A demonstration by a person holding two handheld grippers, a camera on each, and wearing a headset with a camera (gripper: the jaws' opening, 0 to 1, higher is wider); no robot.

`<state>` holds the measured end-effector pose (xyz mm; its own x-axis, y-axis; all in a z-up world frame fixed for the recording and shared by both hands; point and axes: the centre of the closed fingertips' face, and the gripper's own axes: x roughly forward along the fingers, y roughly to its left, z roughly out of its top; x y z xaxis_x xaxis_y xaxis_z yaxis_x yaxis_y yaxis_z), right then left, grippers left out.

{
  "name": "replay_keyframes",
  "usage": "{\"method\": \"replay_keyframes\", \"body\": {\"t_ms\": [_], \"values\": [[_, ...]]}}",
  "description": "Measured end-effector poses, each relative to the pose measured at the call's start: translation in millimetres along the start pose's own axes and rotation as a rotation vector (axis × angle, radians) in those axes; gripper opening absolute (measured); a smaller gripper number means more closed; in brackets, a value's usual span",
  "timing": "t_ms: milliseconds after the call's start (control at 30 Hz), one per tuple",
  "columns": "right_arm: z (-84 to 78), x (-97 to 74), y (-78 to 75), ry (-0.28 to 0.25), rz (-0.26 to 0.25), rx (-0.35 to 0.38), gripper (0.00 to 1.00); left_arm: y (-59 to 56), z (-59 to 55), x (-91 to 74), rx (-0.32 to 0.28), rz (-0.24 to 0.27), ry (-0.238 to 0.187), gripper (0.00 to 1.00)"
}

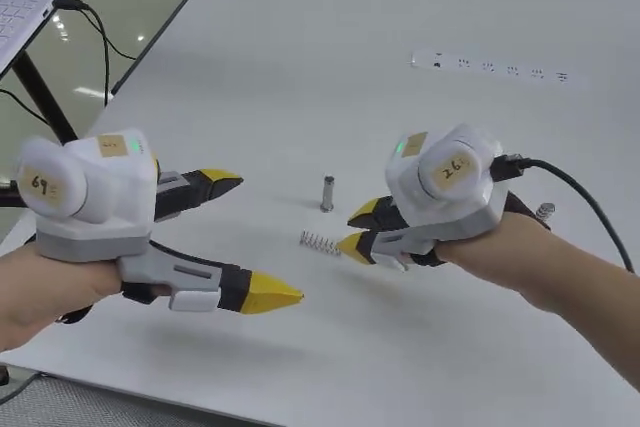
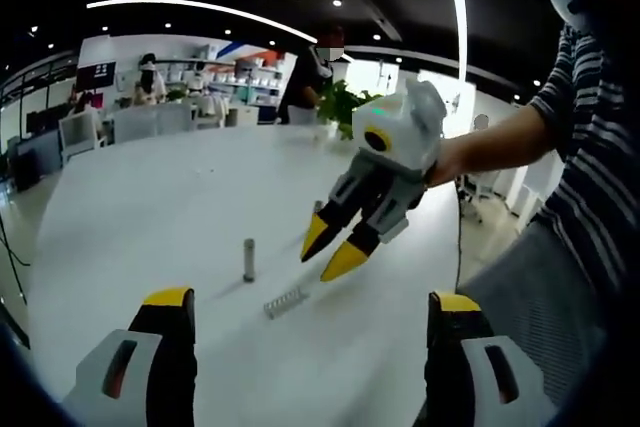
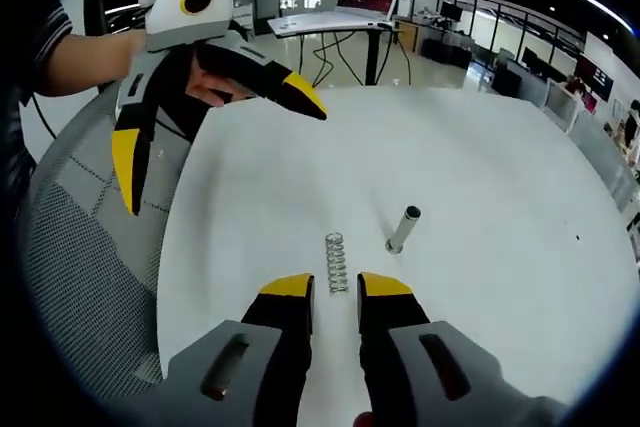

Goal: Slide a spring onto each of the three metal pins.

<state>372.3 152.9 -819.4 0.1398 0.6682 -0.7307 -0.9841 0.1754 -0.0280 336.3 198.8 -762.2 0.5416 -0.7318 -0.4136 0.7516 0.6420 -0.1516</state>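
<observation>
Left gripper (image 1: 270,239) sat nearest at 7 o'clock in the head view, jaws spread wide with nothing between them, hovering off the surface (image 1: 300,367). Right gripper (image 1: 345,232) was at 4 o'clock, jaws at a narrow gap and gripping nothing. In its own view, the spring (image 3: 336,260) lay flat on the surface dead ahead at 12 o'clock. The spring's near end was right at the gap between the tips; can't tell whether it touched them. The pin (image 1: 327,193) stood upright just past the spring, at 1 o'clock from it in the right gripper view, apart from it and bare. I could make out one pin. What looked like a second spring (image 1: 544,211) lay beyond the right hand at 3 o'clock. A power strip (image 1: 490,67) sat far off at 1 o'clock. My read: the step in hand was picking up the spring, and no pin was loaded yet. To do it well, pinch near one end and squeeze lightly so the coils don't crush or roll out. Leave the far end free, tip the spring upright, line its bore up over the pin top, then lower straight down. The left gripper could steady the pin base, since the pin looked free-standing and likely to tip.
</observation>
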Motion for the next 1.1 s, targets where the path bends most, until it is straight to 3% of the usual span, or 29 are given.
{"method": "replay_keyframes", "body": {"t_ms": [733,1100], "values": [[-3.3,25.5,0.6,0.066,0.039,-0.037,0.14,-2.9,-6.3,1.2,-0.001,-0.009,0.028,0.93],[-19.1,39.9,0.8,0.117,0.049,-0.034,0.12,-5.0,-12.1,0.0,-0.011,-0.011,0.038,0.91]]}}
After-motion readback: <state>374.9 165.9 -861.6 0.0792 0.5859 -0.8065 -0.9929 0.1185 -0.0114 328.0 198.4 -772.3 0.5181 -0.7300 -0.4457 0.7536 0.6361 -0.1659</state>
